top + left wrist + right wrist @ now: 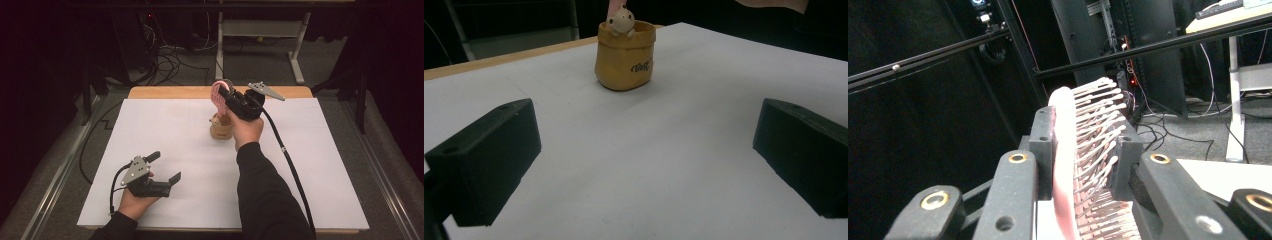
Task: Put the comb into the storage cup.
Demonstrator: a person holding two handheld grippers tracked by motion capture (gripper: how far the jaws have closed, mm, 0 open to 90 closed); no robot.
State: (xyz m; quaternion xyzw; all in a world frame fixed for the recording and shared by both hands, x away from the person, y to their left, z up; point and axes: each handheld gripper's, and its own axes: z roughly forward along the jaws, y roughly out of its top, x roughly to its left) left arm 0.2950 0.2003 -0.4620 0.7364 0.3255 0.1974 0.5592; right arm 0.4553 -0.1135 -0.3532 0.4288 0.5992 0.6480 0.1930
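Right gripper (pixel 223 95) is clamped on a pink plastic hairbrush with pale bristle pins (pixel 1083 150), held raised just above the small tan pouch-shaped holder with a cream animal figure at its rim (pixel 221 128). Lowered off-centre, the brush could tip that light holder. Left gripper (pixel 165 167) rests with jaws wide apart and empty, well away.

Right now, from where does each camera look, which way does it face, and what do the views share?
High view: above the person's side, looking forward and down on the table; both forearms, left gripper open, right gripper holding the pink hairbrush.
Left gripper view: low above the table, between its own jaws, toward the yellow pouch.
Right gripper view: raised, along its jaws shut on the hairbrush, toward the dark room.
Shared: high and left gripper views show the pouch; high and right, the hairbrush.
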